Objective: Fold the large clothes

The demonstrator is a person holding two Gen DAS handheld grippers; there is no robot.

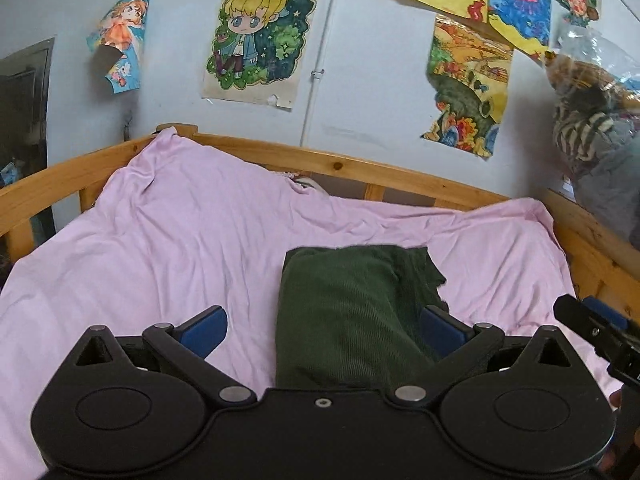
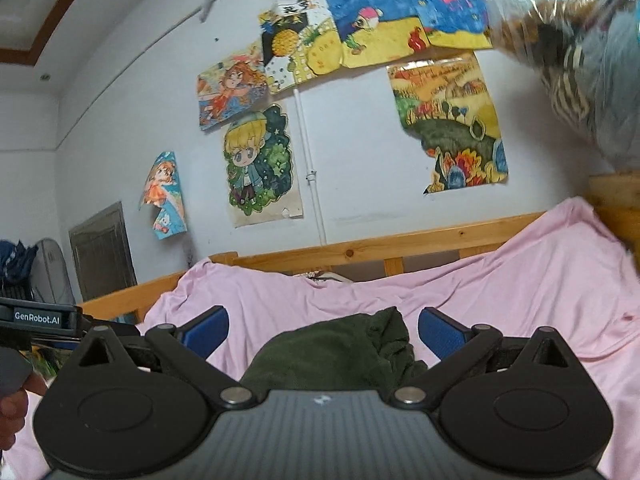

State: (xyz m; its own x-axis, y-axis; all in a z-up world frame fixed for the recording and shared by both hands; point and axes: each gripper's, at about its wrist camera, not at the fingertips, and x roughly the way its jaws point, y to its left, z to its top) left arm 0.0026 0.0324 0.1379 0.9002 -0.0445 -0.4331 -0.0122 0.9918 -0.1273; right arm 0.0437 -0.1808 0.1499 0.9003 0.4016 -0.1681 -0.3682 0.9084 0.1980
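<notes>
A dark green ribbed garment point(image 1: 352, 312) lies folded into a narrow bundle on the pink bedsheet point(image 1: 160, 248). My left gripper point(image 1: 324, 326) is open and empty, its blue pads apart; the garment's near end lies between the fingers, closer to the right pad. My right gripper point(image 2: 323, 330) is open and empty too, just above the same green garment point(image 2: 340, 356), which bulges up between its fingers. The right gripper's tip point(image 1: 592, 320) shows at the right edge of the left wrist view; the left gripper's body point(image 2: 40, 318) shows at the left of the right wrist view.
A wooden bed rail point(image 1: 360, 164) runs along the far side and the right side point(image 1: 592, 248). Behind it stands a wall with drawings point(image 1: 256, 40). A plastic bag with striped cloth point(image 1: 592, 120) hangs at the right. A cabinet point(image 2: 104, 252) stands far left.
</notes>
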